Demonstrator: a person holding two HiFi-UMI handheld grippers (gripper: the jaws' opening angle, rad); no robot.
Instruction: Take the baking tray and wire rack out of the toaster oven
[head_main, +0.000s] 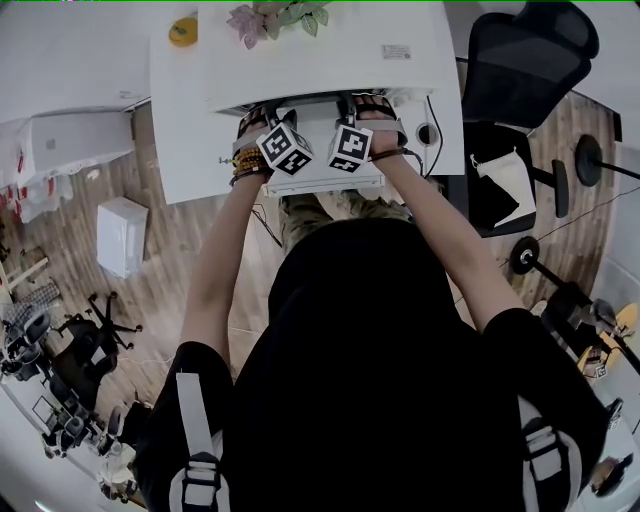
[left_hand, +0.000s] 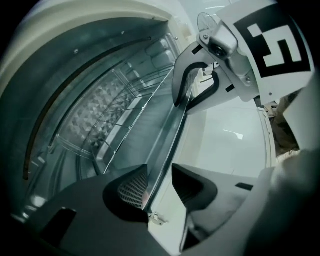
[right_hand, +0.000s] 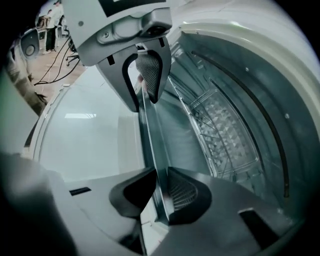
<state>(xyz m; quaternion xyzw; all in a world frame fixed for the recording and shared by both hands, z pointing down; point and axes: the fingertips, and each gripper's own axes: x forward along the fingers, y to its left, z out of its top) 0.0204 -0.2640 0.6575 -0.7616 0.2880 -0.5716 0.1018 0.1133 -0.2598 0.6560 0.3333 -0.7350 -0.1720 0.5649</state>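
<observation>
Both grippers reach into the open white toaster oven (head_main: 330, 70) on the table. The baking tray's (left_hand: 145, 135) metal front rim runs between both pairs of jaws. My left gripper (left_hand: 160, 187) stands open around the rim: one pad lies against it and the other is apart. My right gripper (right_hand: 159, 192) is shut on the same rim (right_hand: 152, 145). Each gripper shows in the other's view, the right gripper (left_hand: 197, 90) and the left gripper (right_hand: 145, 80), both astride the rim. The wire rack (left_hand: 142, 92) sits deeper inside, over an embossed panel (right_hand: 225, 130).
The oven's glass door (left_hand: 225, 145) lies folded down under the grippers. A plant (head_main: 275, 18) and an orange object (head_main: 183, 30) stand at the table's back. A black office chair (head_main: 530, 60) is on the right, a white box (head_main: 122, 235) on the floor at left.
</observation>
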